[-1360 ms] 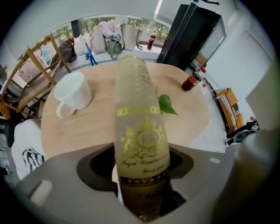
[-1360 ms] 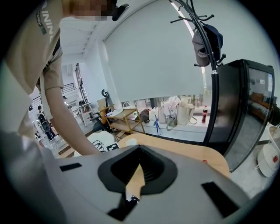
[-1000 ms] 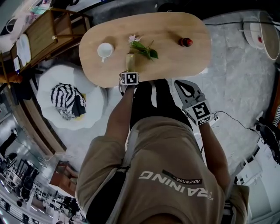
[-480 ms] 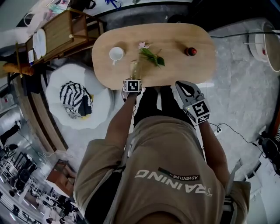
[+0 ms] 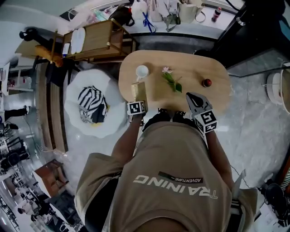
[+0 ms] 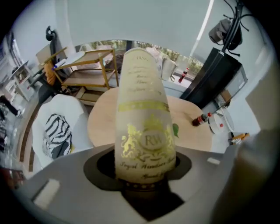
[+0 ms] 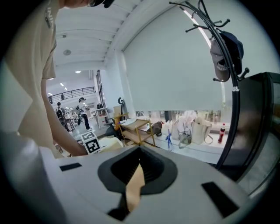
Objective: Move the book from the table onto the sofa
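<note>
Biggest thing here is the oval wooden table (image 5: 195, 68). Just to its left is the round white sofa (image 5: 72, 111), with one black-and-white striped cushion (image 5: 92, 104) sitting in its hollow. Past that is a wooden cart (image 5: 97, 41) with flat white stuff on its top shelf; can't tell what exactly. A few bags (image 5: 181, 11) are lined up along the far wall, contents not visible.

The book (image 6: 142, 109), one cream cover with a gold crest, is not on the sofa. It's up off the tabletop over the table's near-left edge, just this side of the cup. The left gripper (image 6: 144, 181) has it pinched by the bottom end, and those jaws have just been closing in on it. It sticks straight out between them.

The right gripper (image 5: 192, 97) hangs over the near-right edge of the table with its jaws pressed together and nothing in them. There's a thin tan strip at the seam, no idea what that is.

On the table itself:
- one white cup (image 5: 142, 71), and I can't make out anything in it
- one flower sprig (image 5: 172, 80) with green leaves lying flat
- one little dark bottle (image 5: 206, 83) with a red cap, well apart from the cup

So two grippers, one book, one cup, one sprig and one bottle on the table.
</note>
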`<state>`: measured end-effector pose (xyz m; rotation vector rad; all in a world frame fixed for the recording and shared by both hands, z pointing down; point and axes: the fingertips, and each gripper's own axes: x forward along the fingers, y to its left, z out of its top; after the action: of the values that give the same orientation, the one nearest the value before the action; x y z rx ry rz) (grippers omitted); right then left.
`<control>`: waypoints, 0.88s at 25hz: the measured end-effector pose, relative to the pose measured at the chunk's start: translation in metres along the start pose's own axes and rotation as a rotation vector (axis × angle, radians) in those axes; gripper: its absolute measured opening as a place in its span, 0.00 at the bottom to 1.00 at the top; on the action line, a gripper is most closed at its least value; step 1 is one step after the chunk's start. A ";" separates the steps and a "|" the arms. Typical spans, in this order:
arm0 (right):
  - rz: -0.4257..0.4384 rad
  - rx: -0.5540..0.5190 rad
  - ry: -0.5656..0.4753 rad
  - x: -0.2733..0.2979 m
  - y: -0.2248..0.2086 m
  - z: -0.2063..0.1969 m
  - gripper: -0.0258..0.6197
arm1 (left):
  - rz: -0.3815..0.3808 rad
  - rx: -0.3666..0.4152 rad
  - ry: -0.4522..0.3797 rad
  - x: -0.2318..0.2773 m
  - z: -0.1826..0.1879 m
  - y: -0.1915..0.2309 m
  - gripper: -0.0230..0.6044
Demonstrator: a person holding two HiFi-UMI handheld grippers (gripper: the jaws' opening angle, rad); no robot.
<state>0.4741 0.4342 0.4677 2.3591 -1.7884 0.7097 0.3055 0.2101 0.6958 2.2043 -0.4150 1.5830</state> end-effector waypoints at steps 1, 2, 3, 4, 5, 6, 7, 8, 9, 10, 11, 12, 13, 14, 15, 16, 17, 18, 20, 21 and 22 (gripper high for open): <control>0.010 0.000 -0.004 0.000 -0.002 0.001 0.05 | 0.019 -0.038 -0.021 -0.008 0.001 0.005 0.39; 0.020 0.001 -0.003 0.001 -0.004 0.002 0.05 | 0.043 -0.069 -0.043 -0.016 0.002 0.010 0.39; 0.031 0.000 -0.001 0.002 -0.007 0.003 0.05 | 0.069 -0.091 -0.063 -0.023 0.003 0.015 0.39; 0.045 -0.002 0.000 0.004 -0.009 0.004 0.05 | 0.092 -0.108 -0.080 -0.029 0.004 0.020 0.39; 0.063 -0.006 -0.002 0.008 -0.009 0.004 0.05 | 0.110 -0.123 -0.093 -0.035 0.004 0.023 0.39; 0.083 -0.012 -0.006 0.012 -0.008 0.004 0.05 | 0.123 -0.140 -0.104 -0.039 0.003 0.027 0.39; 0.106 -0.022 -0.012 0.017 -0.007 0.004 0.05 | 0.134 -0.160 -0.115 -0.043 0.002 0.030 0.39; 0.133 -0.032 -0.016 0.023 -0.004 0.004 0.05 | 0.148 -0.184 -0.125 -0.048 -0.001 0.033 0.39; 0.164 -0.037 -0.018 0.030 0.001 0.004 0.05 | 0.166 -0.211 -0.132 -0.055 -0.008 0.039 0.39; 0.197 -0.036 -0.023 0.037 0.008 0.004 0.05 | 0.186 -0.239 -0.134 -0.063 -0.017 0.045 0.39; 0.228 -0.032 -0.031 0.044 0.015 0.004 0.05 | 0.205 -0.264 -0.130 -0.071 -0.029 0.052 0.39; 0.253 -0.029 -0.033 0.050 0.021 0.003 0.05 | 0.221 -0.285 -0.126 -0.080 -0.039 0.059 0.39; 0.273 -0.029 -0.028 0.055 0.026 0.002 0.05 | 0.236 -0.304 -0.128 -0.088 -0.046 0.067 0.39; 0.291 -0.035 -0.022 0.061 0.030 0.001 0.05 | 0.248 -0.325 -0.137 -0.096 -0.050 0.075 0.39; 0.309 -0.046 -0.020 0.068 0.035 0.003 0.05 | 0.259 -0.348 -0.152 -0.105 -0.052 0.083 0.39; 0.328 -0.061 -0.023 0.075 0.040 0.006 0.05 | 0.270 -0.373 -0.169 -0.112 -0.055 0.093 0.39; 0.345 -0.077 -0.028 0.082 0.047 0.011 0.05 | 0.282 -0.396 -0.183 -0.119 -0.059 0.102 0.39; 0.362 -0.092 -0.031 0.088 0.054 0.015 0.05 | 0.295 -0.418 -0.194 -0.125 -0.065 0.112 0.39; 0.390 -0.116 -0.030 0.098 0.071 0.020 0.05 | 0.314 -0.462 -0.208 -0.130 -0.080 0.130 0.39; 0.404 -0.126 -0.026 0.103 0.080 0.022 0.05 | 0.318 -0.487 -0.216 -0.131 -0.087 0.138 0.39; 0.417 -0.136 -0.023 0.108 0.088 0.024 0.05 | 0.320 -0.510 -0.225 -0.132 -0.093 0.147 0.39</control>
<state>0.4212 0.3028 0.4742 1.9349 -2.2887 0.5774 0.1200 0.1269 0.6181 1.9770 -1.1485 1.1886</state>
